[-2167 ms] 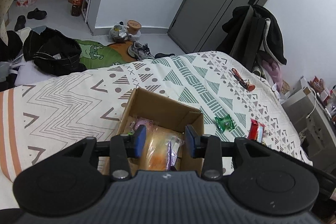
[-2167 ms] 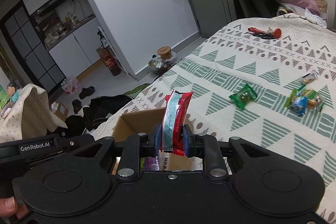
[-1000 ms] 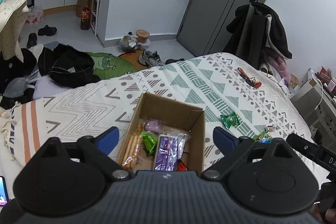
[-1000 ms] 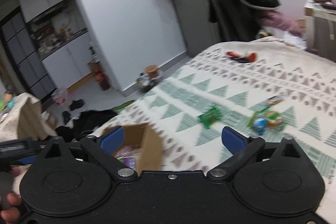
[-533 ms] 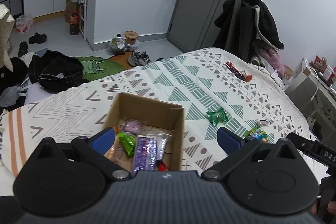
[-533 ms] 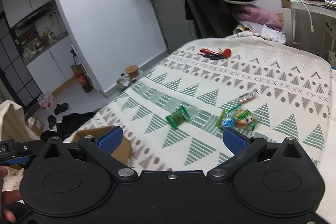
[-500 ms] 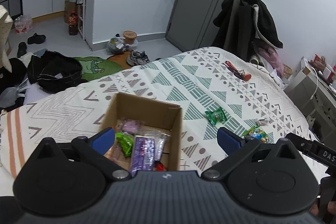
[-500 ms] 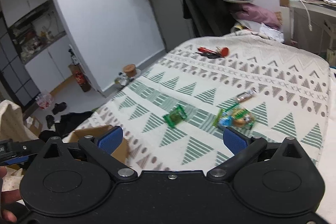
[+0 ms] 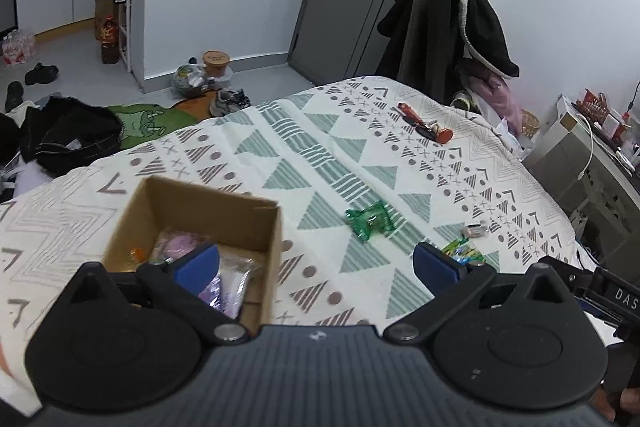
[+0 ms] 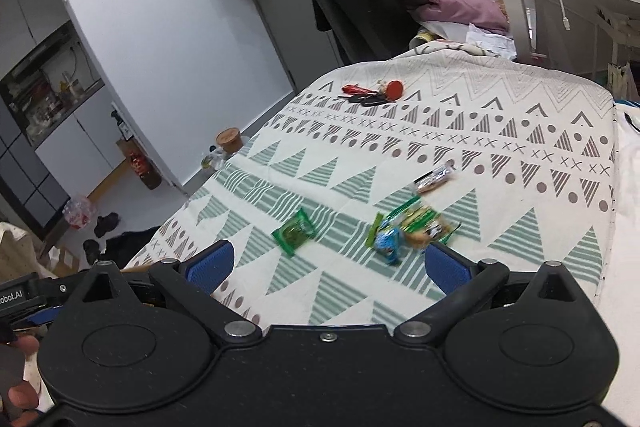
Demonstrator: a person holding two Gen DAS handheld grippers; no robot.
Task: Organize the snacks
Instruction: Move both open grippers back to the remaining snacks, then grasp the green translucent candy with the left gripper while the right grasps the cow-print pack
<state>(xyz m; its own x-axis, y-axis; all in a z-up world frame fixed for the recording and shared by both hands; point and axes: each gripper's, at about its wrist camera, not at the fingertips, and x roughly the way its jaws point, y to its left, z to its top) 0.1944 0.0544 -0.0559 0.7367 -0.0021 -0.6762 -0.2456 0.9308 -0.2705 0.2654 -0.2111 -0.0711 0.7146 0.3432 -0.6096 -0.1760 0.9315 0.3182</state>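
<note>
Both my left gripper (image 9: 316,263) and right gripper (image 10: 326,265) gape empty over the bed, box (image 9: 208,203) at left, so grabbing the bunched packets (image 10: 408,229) may snag two and drop one.

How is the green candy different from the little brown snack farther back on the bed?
The green candy is bright green and squarish; the brown snack is dark, long and thin. The green candy lies nearer the box; the brown snack lies farther from it, past the mixed pile. Both are wrapped, lie flat on the blanket, and no gripper touches them.
</note>
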